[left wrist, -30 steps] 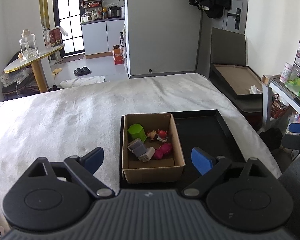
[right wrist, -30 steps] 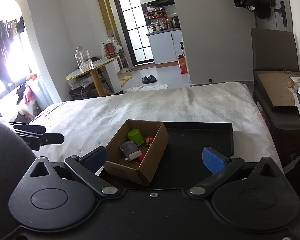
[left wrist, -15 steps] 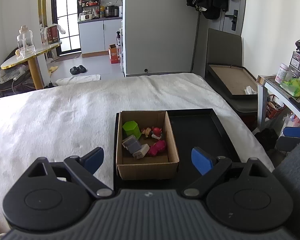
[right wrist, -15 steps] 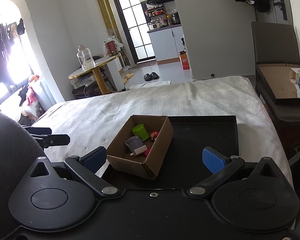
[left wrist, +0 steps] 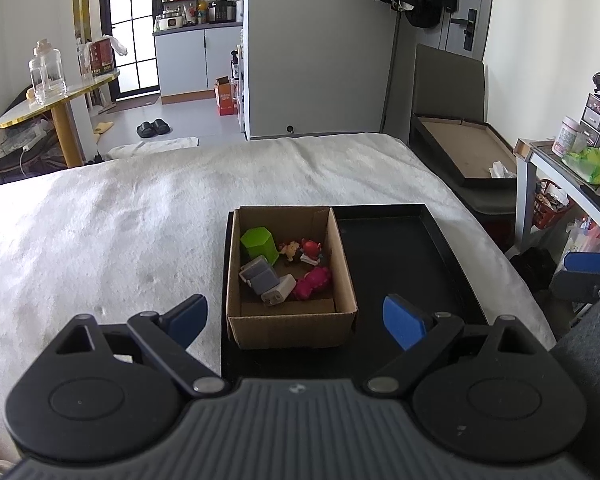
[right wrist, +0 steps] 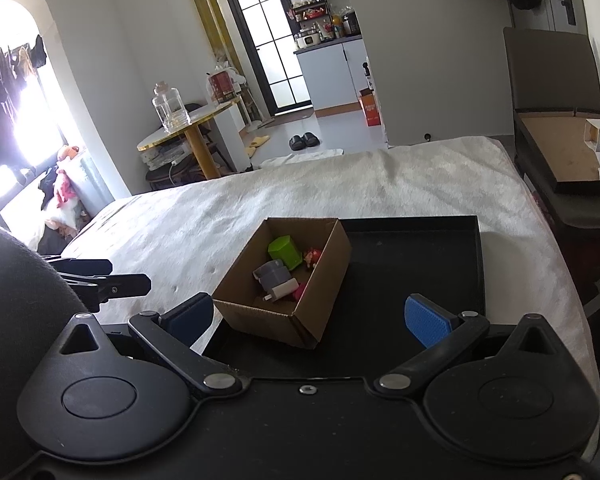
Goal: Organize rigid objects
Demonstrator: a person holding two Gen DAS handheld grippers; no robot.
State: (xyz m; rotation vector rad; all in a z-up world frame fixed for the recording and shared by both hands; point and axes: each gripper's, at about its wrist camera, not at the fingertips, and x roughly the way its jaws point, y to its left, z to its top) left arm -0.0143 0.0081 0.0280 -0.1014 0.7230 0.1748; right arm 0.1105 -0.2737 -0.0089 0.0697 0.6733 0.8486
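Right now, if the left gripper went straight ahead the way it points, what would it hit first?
Most likely the cardboard box: the open left gripper frames its near wall, which sits on the black tray. Depth is hard to judge, so it may pass just above the rim.

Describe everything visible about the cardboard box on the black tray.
The cardboard box is a small brown open-topped carton of plain corrugated card, upright and uncrushed. It stands in the left part of the black tray, which lies on the white bed cover. Inside lie a green block, grey and white pieces, a pink toy and small red figures. Neither tool touches it.
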